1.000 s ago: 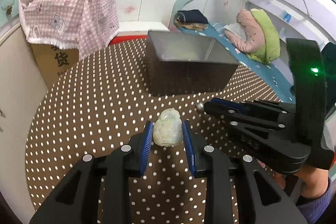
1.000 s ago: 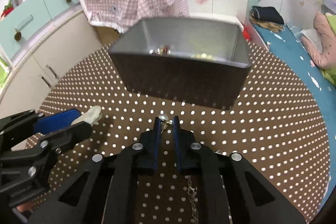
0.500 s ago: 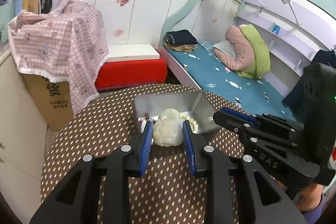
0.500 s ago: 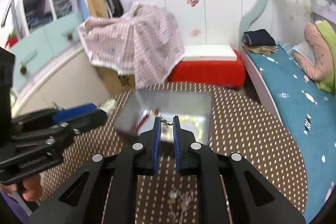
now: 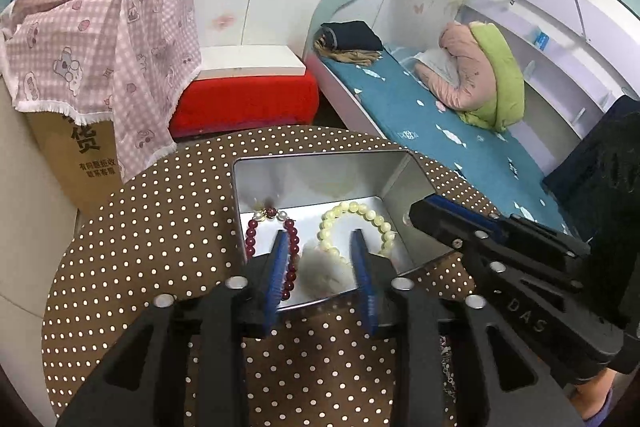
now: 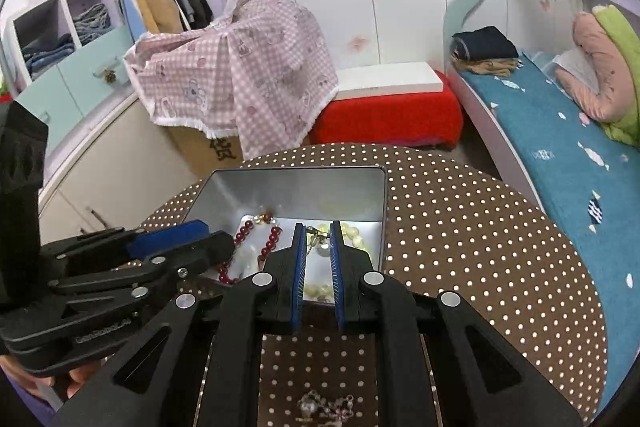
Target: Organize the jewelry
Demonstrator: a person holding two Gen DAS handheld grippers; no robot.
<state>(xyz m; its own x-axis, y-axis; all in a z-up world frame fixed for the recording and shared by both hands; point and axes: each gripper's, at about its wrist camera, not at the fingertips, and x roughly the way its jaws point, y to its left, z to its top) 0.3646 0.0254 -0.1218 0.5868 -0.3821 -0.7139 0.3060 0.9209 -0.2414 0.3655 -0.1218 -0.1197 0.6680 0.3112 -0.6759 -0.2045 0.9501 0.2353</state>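
Note:
An open silver tin box (image 5: 320,155) (image 6: 296,171) stands on the round dotted table. In it lie a red bead bracelet (image 5: 252,227) (image 6: 245,230) and a pale yellow bead bracelet (image 5: 360,209) (image 6: 354,231). My left gripper (image 5: 319,243) (image 6: 216,235) hovers over the box's near side, its jaws opening. The pale jade pendant (image 5: 322,273) shows blurred between the pads, free of both. My right gripper (image 6: 317,230) (image 5: 416,215) hangs over the box beside it, shut on a small pearl earring (image 6: 316,239).
A silver chain piece (image 6: 320,405) (image 5: 446,367) lies on the brown dotted tablecloth (image 5: 160,227) near the front edge. Beyond the table are a cardboard box under a pink checked cloth (image 5: 100,39), a red ottoman (image 5: 244,99) and a bed (image 5: 440,123).
Both grippers rose from the tabletop and moved forward over the tin box. The left jaws have spread and the pendant has slipped loose from the pads. The right jaws kept their grip.

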